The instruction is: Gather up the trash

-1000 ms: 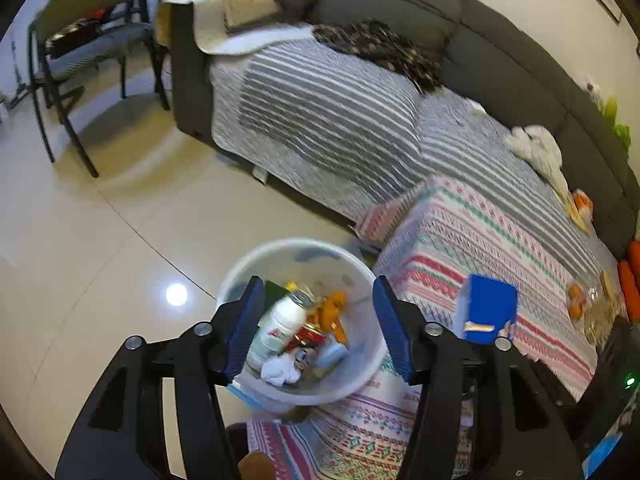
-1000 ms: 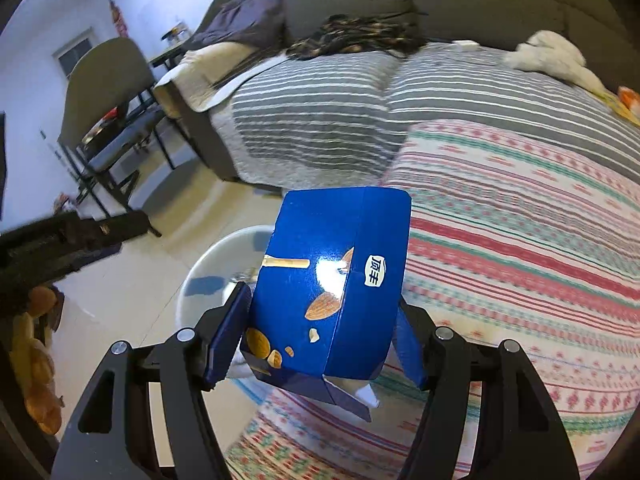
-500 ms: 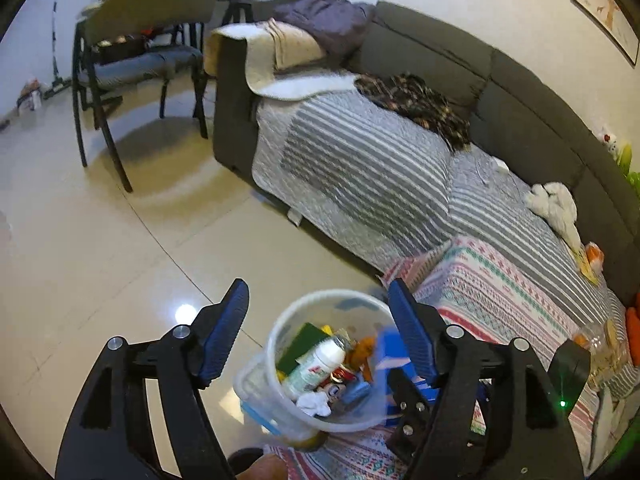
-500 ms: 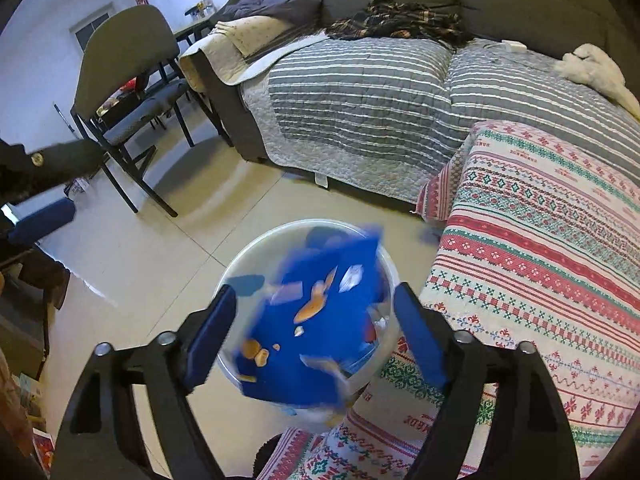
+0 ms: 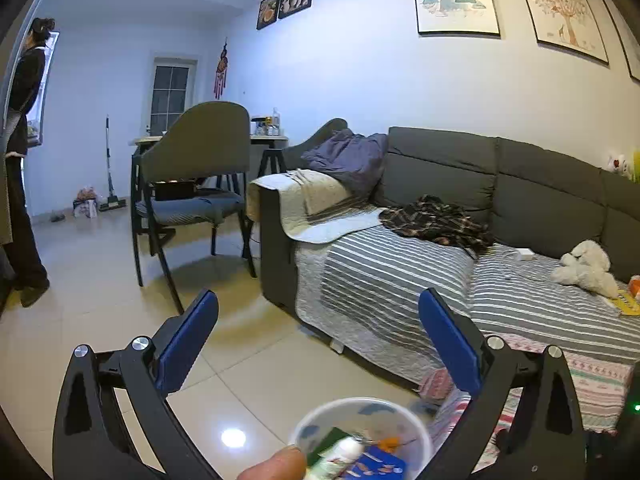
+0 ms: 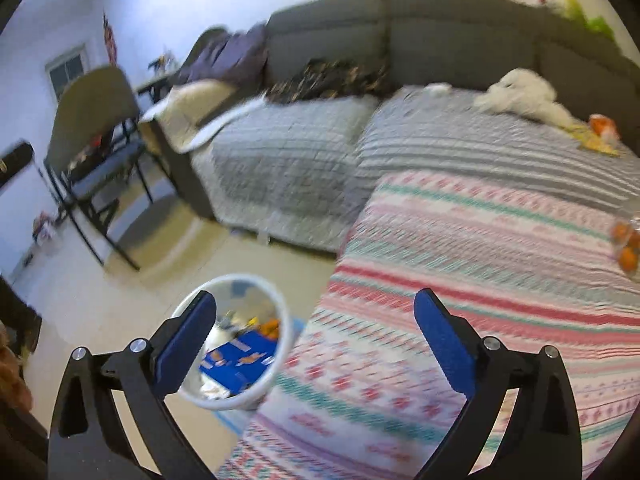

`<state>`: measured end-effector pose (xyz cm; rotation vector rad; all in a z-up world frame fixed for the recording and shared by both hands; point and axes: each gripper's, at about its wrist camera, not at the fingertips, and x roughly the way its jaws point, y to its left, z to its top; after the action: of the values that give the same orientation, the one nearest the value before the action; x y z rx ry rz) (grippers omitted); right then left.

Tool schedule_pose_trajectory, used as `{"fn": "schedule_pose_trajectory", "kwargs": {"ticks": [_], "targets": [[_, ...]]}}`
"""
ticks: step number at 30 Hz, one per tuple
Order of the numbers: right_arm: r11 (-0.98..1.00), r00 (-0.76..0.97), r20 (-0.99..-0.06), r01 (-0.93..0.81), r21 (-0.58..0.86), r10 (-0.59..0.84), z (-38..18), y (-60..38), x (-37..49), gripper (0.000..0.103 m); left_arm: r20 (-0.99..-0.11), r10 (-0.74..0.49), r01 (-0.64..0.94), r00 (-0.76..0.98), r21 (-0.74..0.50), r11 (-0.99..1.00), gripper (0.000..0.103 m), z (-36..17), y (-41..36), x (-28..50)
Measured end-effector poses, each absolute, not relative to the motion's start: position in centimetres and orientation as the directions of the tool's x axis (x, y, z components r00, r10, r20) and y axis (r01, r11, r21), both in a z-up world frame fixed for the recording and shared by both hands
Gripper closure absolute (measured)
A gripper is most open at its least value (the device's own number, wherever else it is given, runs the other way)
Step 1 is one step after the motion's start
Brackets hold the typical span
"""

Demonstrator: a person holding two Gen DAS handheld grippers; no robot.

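Dropped from the right gripper (image 6: 316, 332), blue box (image 6: 236, 364) lies in white bin (image 6: 280, 312); both grippers' jaws have just spread wide, empty.

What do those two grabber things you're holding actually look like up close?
Both look alike. The left tongs and the right tongs each have two black, angular plastic arms that spread in a V, each tipped with a flat blue pad on its inner face. Small silver screws sit at the joints. No cables or markings show. A bare fingertip peeks in below the left one.

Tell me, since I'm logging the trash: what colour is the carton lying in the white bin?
Blue carton, clearest in the right wrist view.
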<state>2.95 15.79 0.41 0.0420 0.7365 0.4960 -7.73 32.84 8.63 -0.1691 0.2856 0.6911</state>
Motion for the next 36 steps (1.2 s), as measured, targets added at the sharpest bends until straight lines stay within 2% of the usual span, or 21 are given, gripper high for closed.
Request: {"fn": "schedule_pose_trajectory", "kwargs": {"ticks": [3, 8, 14, 20, 25, 29, 32, 36], "targets": [[0.901, 0.678, -0.597, -0.371, 0.225, 0.429, 1.4, 11.8, 3.3, 0.007, -0.372, 0.569, -0.634, 0.733, -0.07, 0.77, 0.007, 8.4, 31.6, -6.4], [0.931, 0.739, -0.567, -0.295, 0.214, 0.364, 2.4, 5.9, 3.6, 0.007, -0.345, 0.571, -0.611, 0.745, -0.011, 0.791, 0.007, 8.3, 28.0, -5.2], [0.963, 0.762, -0.589, -0.199, 0.181, 0.268, 2.2, -0.1, 3.7, 0.007, -0.406, 0.441, -0.49, 0.8, -0.019, 0.872, 0.007, 7.4, 23.7, -3.1], [0.987, 0.792, -0.588, -0.123, 0.108, 0.163, 1.6, -4.4, 3.5, 0.007, -0.48, 0.361, -0.426, 0.8, -0.029, 0.904, 0.007, 5.8, 19.3, -1.2], [0.976, 0.793, -0.572, -0.131, 0.176, 0.209, 0.3, -7.5, 3.6, 0.007, -0.51, 0.322, -0.37, 0.798, 0.009, 0.929, 0.007, 4.4, 15.5, -0.7], [0.969, 0.782, -0.583, -0.105, 0.224, 0.22, -0.9, -9.5, 4.2, 0.007, -0.556, 0.264, -0.322, 0.788, -0.007, 0.947, 0.007, 3.4, 13.4, 0.6], [0.976, 0.768, -0.611, -0.084, 0.201, 0.192, -0.8, -10.2, 5.0, 0.007, -0.594, 0.215, -0.282, 0.775, -0.021, 0.959, 0.007, 2.6, 11.8, 2.0], [0.979, 0.79, -0.589, -0.065, 0.194, 0.17, -0.4, -11.5, 5.3, 0.007, -0.604, 0.183, -0.236, 0.776, -0.009, 0.972, 0.007, 2.0, 9.4, 3.0]]}}
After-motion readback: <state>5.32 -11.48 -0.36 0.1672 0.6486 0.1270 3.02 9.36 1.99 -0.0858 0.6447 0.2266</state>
